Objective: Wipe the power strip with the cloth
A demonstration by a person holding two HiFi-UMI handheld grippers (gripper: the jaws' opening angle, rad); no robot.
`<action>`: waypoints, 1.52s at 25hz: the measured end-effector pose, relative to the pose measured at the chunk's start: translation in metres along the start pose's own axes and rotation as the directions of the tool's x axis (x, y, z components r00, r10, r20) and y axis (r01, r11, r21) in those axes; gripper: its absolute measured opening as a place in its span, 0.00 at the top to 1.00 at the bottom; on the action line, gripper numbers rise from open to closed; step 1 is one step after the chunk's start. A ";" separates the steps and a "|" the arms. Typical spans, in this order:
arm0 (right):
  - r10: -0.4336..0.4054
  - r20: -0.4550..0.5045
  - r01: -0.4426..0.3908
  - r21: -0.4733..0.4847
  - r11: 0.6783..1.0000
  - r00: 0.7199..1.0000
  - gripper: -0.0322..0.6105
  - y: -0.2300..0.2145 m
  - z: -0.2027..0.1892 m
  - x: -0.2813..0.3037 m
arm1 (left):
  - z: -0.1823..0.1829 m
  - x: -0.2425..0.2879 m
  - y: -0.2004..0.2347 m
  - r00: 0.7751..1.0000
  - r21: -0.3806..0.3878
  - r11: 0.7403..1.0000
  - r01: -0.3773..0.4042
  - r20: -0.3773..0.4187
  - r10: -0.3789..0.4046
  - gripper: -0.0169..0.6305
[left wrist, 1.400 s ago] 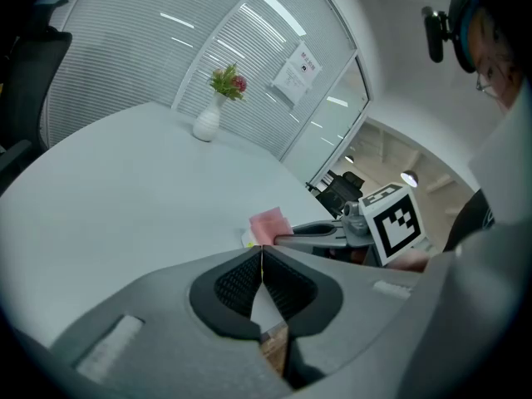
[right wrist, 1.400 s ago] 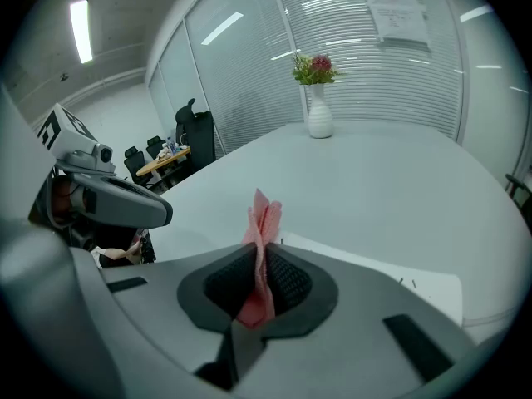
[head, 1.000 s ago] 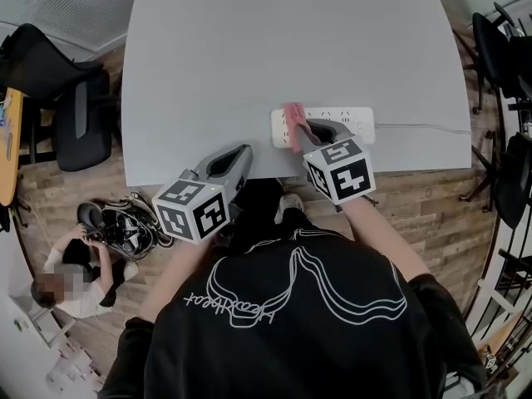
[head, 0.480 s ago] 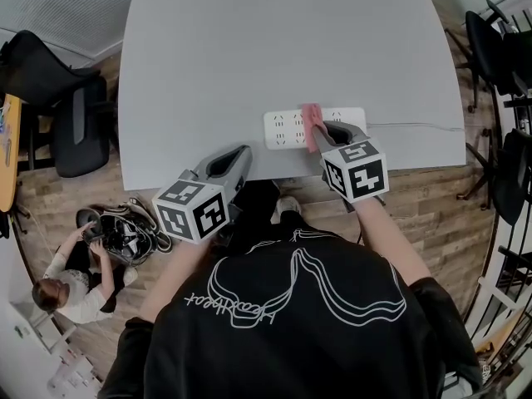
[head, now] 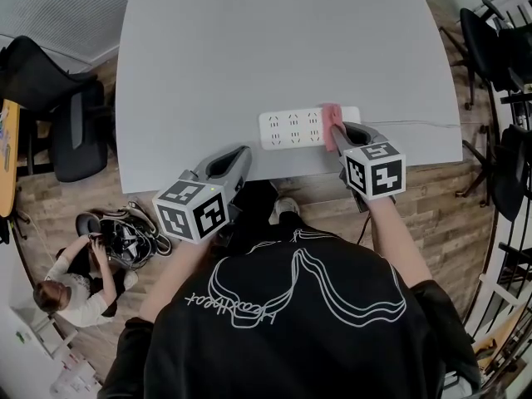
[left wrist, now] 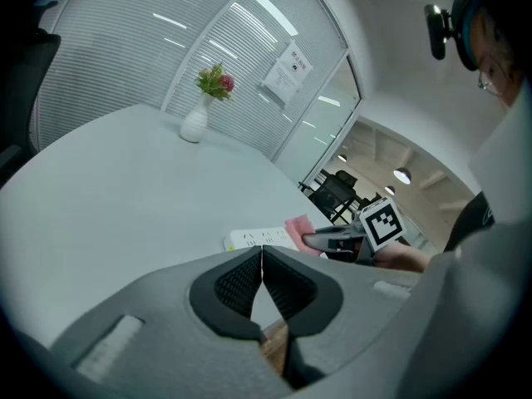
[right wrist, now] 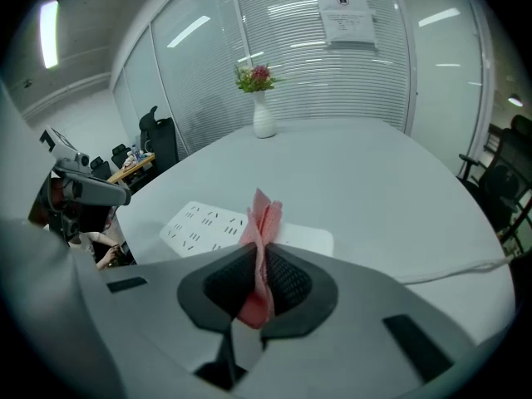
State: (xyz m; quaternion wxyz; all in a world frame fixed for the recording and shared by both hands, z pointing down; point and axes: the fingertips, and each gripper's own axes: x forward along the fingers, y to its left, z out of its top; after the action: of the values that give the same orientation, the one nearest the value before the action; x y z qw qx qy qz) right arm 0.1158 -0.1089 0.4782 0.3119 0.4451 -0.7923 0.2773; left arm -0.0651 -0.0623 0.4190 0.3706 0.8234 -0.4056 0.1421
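Hardly anything you can read here: the white script on the back of your black top (head: 249, 306) is upside down, and I can't make out the word. The paper notice (right wrist: 343, 2) on the glass wall (right wrist: 191, 65) has print too small to read, and the cube (head: 376, 170) on your right gripper (right wrist: 264, 252) shows only black-and-white squares.

Right gripper (head: 335, 131) extended, fingers clamped (left gripper (head: 243, 152) hangs back, fingers together)

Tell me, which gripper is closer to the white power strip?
Right. The right gripper holds the pink cloth on the power strip, near its right end; the left gripper hangs by the table's near edge, apart from it.
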 end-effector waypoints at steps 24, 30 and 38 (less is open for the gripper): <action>-0.137 -0.012 0.137 0.069 0.988 0.991 0.89 -0.054 -0.014 -0.026 | -0.004 -0.004 0.000 1.000 -0.006 1.000 0.011 0.001 -0.011 0.95; -0.140 0.031 0.138 0.075 0.988 0.990 0.89 -0.044 0.005 -0.033 | -0.004 -0.007 0.005 1.000 -0.013 1.000 0.011 0.007 -0.011 0.95; -0.043 0.118 0.038 0.039 0.998 0.992 0.89 -0.006 0.048 -0.033 | -0.004 -0.012 0.007 1.000 -0.027 1.000 -0.003 0.024 0.004 0.95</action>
State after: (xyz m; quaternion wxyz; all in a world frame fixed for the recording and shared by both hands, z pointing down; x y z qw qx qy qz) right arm 0.1233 -0.1280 0.4235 0.2615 0.4826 -0.7950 0.2584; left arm -0.0779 -0.0557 0.4191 0.3766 0.8192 -0.4133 0.1273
